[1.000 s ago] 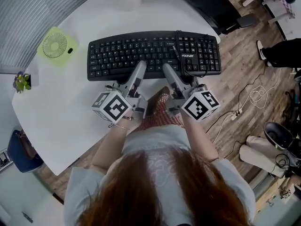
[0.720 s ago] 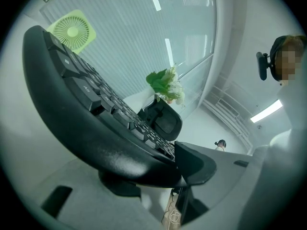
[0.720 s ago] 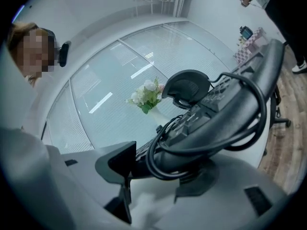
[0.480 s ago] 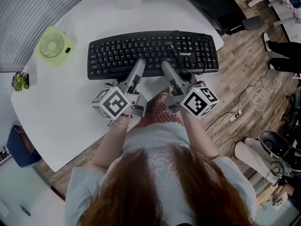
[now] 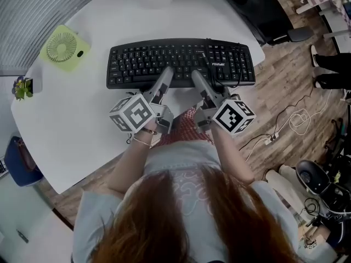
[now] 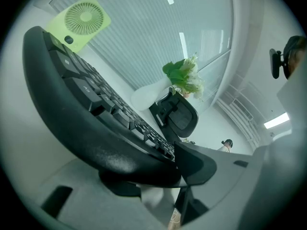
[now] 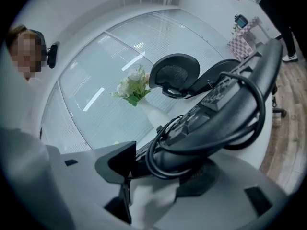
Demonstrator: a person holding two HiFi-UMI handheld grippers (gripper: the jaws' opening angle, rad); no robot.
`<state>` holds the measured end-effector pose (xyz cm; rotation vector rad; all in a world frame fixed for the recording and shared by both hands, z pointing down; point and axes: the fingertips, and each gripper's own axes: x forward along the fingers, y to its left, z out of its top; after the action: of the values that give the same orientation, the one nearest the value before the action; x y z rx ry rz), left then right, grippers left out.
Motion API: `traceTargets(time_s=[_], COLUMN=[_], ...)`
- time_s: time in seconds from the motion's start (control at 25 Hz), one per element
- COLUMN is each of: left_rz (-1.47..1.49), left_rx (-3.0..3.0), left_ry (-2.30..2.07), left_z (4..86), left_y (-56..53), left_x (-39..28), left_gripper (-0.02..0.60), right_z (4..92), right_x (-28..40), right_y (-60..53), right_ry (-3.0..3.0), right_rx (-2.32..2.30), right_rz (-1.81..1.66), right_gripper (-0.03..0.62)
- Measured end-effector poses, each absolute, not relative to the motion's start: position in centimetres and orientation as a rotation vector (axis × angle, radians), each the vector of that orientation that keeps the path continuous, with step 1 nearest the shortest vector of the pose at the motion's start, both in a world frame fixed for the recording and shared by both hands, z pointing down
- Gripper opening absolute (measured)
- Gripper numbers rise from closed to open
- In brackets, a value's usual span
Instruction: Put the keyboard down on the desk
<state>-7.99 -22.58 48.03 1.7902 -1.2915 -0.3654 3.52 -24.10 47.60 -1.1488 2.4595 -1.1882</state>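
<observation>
A black keyboard (image 5: 181,62) lies level just over the white desk (image 5: 82,111); whether it touches the top I cannot tell. Its cable (image 5: 219,73) is looped over the right part of the keys. My left gripper (image 5: 165,84) is shut on the keyboard's near edge left of centre, and my right gripper (image 5: 198,84) is shut on the same edge right of centre. In the left gripper view the keyboard (image 6: 86,123) fills the space between the jaws of the left gripper (image 6: 160,174). In the right gripper view the keyboard (image 7: 225,114) and its cable (image 7: 156,152) sit in the right gripper (image 7: 153,169).
A green desk fan (image 5: 64,48) lies at the desk's left, with a small plant (image 5: 22,86) near the left edge. Black office chairs (image 5: 247,7) stand beyond the far right corner. Cables (image 5: 299,116) trail on the wooden floor at right. A blue bin (image 5: 22,160) is at lower left.
Both grippers have sunk toward the desk with the keyboard between them, and the keyboard sits slightly lower and more level than before. The grips have not changed.
</observation>
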Motion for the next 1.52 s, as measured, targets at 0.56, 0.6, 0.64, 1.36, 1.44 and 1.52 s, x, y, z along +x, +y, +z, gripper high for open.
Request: traceTargets(time_s=[0.56,0.6,0.64,1.36,1.44,1.52], left_rz=[-0.335,-0.331,-0.329,-0.21,-0.184,-0.167], left_rx=[1.65,1.645,1.641,1.834,1.872,1.896], left_ry=[-1.296,-1.299,-1.302,-1.261,-1.245,-1.223], left_z=[49.8,49.9,49.9,48.9,48.7,48.6], left_y=[-23.9,-24.0,-24.0,-24.8,-24.7,-24.4], left_x=[-6.9,-7.1,-7.3,-7.7,-7.3,-7.1], left_gripper=[0.21,0.21,0.21,0.288,0.305,0.314], right_z=[49.5,49.6,49.7,48.7,48.5,48.5], right_x=[4.5,4.3,4.0,1.5,1.4,1.3], right_y=[-25.8,-25.9,-26.1,-26.5,-26.2,-25.7], right_ry=[2.471,2.473,2.475,2.654,2.702,2.75], right_rx=[-1.158,-1.151,-1.143,-0.995,-0.95,-0.9], right_rz=[-1.4,-1.414,-1.428,-1.303,-1.278,-1.267], right_gripper=[0.256,0.255,0.255,0.319,0.334,0.336])
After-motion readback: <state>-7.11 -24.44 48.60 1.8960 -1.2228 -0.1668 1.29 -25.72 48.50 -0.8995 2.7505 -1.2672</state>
